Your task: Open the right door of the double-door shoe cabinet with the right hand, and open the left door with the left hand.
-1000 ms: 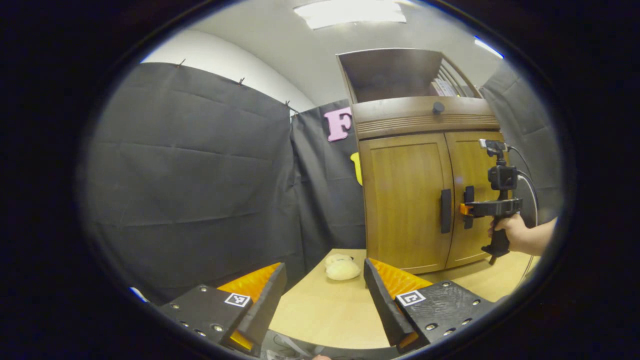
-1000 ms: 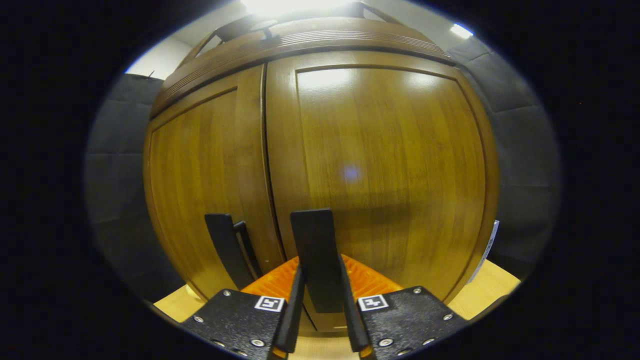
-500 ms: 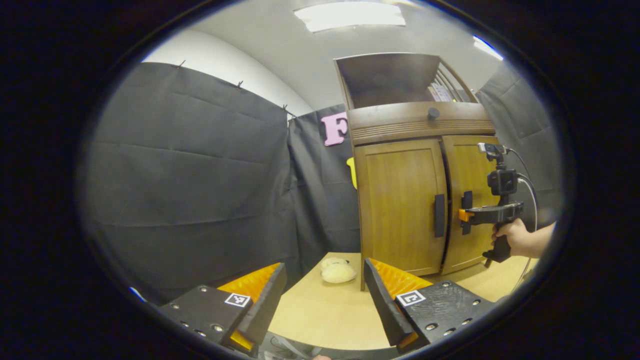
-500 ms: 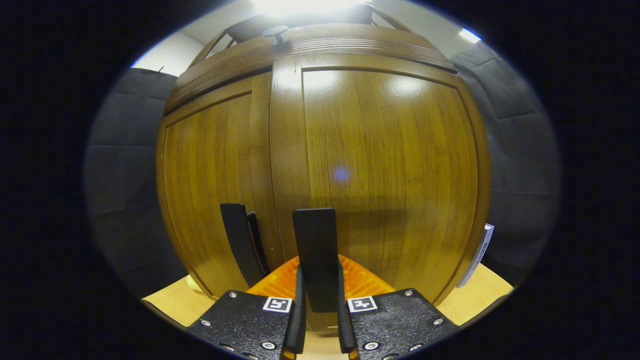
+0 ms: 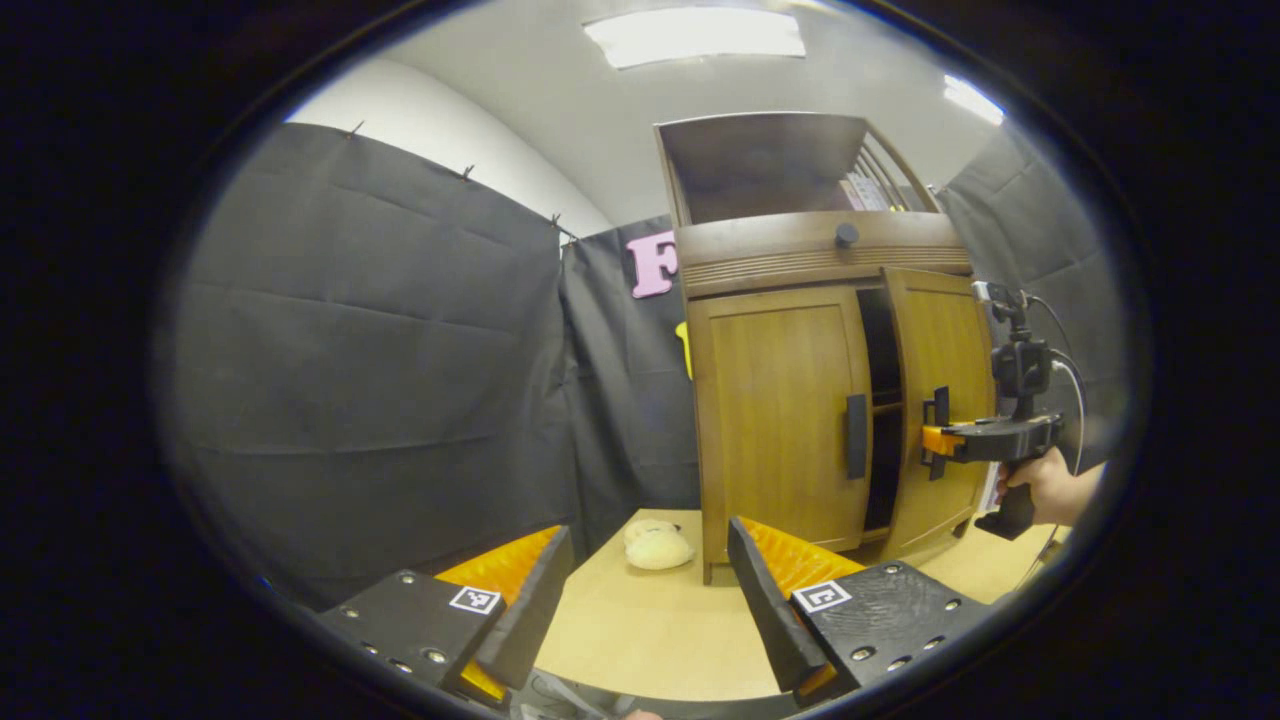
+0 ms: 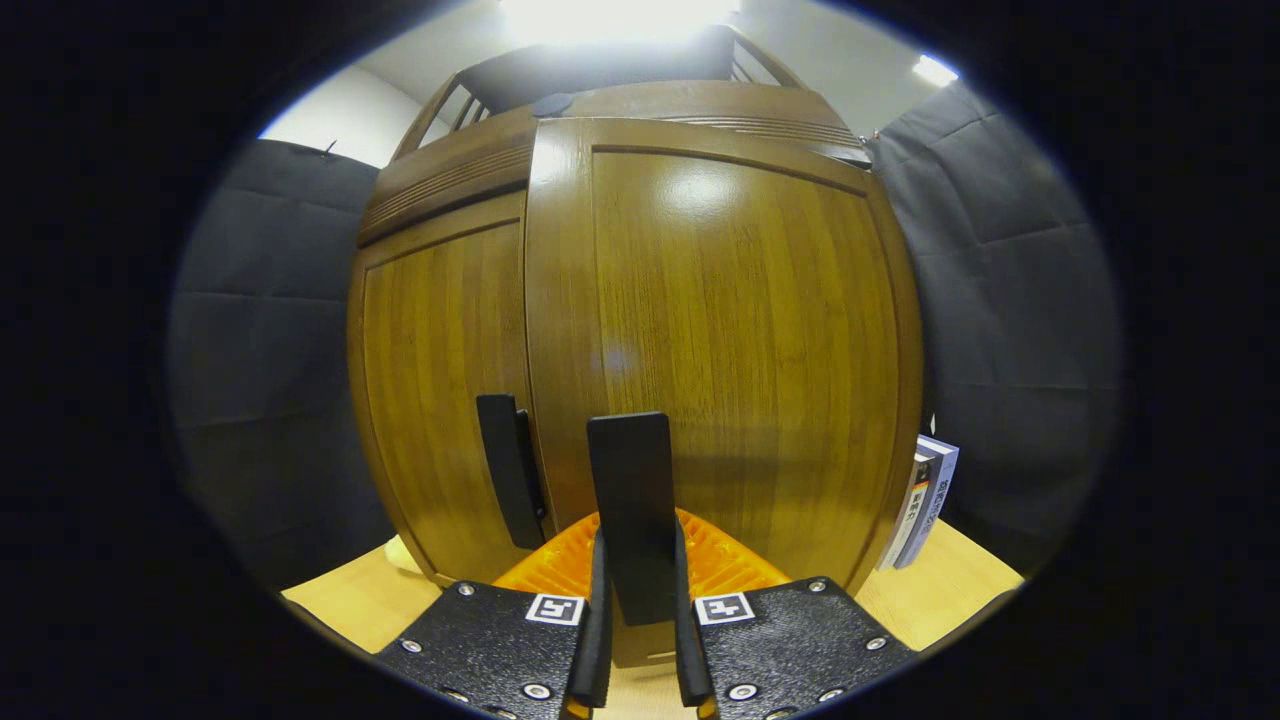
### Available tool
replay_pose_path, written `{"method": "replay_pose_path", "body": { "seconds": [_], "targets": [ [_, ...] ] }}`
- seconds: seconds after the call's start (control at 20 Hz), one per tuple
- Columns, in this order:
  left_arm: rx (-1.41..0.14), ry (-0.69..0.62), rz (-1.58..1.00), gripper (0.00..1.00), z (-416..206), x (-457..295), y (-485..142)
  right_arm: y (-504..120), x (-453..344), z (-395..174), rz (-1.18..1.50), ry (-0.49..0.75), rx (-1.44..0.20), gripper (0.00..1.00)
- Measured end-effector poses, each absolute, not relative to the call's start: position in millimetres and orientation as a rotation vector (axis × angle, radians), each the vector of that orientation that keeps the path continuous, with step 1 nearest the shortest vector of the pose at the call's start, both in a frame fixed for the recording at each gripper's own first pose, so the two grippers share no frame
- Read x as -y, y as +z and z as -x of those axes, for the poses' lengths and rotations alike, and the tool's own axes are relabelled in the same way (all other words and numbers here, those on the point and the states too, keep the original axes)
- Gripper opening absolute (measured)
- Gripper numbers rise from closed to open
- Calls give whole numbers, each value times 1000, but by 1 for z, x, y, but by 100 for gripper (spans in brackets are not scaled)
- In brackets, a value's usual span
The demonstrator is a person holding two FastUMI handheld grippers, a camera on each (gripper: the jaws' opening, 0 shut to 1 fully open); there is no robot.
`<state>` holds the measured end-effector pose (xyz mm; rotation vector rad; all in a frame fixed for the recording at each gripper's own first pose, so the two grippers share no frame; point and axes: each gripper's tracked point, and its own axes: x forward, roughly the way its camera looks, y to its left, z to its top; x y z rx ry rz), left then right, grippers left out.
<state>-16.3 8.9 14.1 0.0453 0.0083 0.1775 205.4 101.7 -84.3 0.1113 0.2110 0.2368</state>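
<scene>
Shoe cabinet (image 5: 780, 400): standing on the table (image 5: 640, 640).
Right door (image 5: 935, 400): now swinging ajar where it was flush a second ago; I am halfway done.
Left door (image 5: 775, 420): staying closed.
Right gripper (image 6: 635, 640): I am clamping the right handle (image 6: 630, 500).
Left gripper (image 5: 645, 590): I am holding it spread, well apart from the left handle (image 5: 856, 436).

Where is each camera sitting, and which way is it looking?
Left gripper view: rides the left hand-held gripper, back over the table, facing the shoe cabinet; its own open fingers show, and farther off the right hand-held gripper and a hand.
Right gripper view: rides the right hand-held gripper, right up against the right door; its fingers clamp the right handle.
Both views share the cabinet, the left door's handle and the right door, which is ajar.
</scene>
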Motion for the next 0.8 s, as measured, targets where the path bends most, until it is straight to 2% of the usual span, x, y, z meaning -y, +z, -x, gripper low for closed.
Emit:
{"method": "replay_pose_path", "body": {
  "seconds": [0.55,0.8],
  "targets": [
    [-1,82,-40,95,20,0,14,-79,-53,-152,-149,259,-228,24],
    [2,25,-32,95,22,5,15,-76,-18,-127,-156,217,-231,23]
  ]
}}
